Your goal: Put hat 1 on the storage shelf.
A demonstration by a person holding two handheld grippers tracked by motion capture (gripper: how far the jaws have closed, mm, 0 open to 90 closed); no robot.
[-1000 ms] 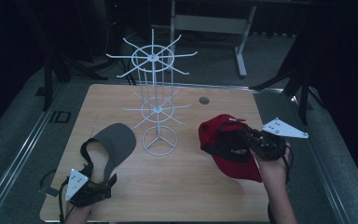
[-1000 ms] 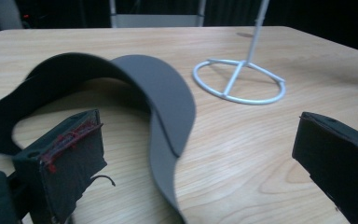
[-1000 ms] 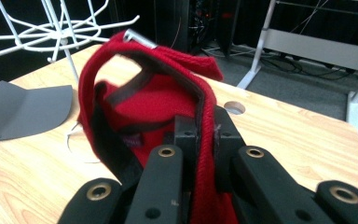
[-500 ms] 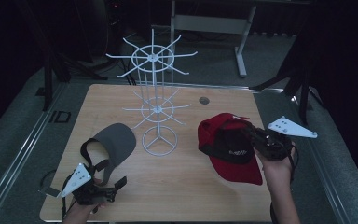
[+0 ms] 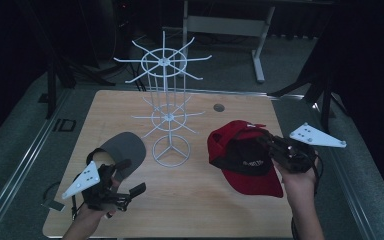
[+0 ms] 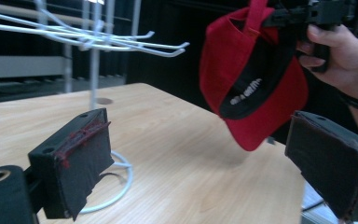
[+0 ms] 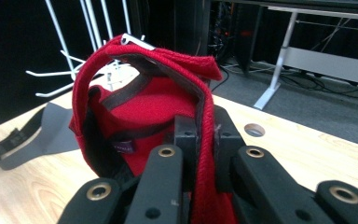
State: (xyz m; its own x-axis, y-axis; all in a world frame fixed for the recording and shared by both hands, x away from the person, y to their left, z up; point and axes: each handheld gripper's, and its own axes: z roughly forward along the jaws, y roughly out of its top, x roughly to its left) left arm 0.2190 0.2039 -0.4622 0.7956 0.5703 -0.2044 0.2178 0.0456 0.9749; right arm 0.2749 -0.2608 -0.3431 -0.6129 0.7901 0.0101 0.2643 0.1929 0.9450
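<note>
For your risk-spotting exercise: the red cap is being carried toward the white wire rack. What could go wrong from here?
1. The right gripper pinches only the red cap's thin back edge, so the hanging cap may swing or slip out.
2. The white wire rack looks light on a small ring base; a nudge while hooking could tip it.
3. The left gripper, jaws open and holding nothing, sits close to the grey visor and might knock it.

Probably lab: dark room, cables (image 7: 307, 84), metal desk frame (image 5: 230, 22).
</note>
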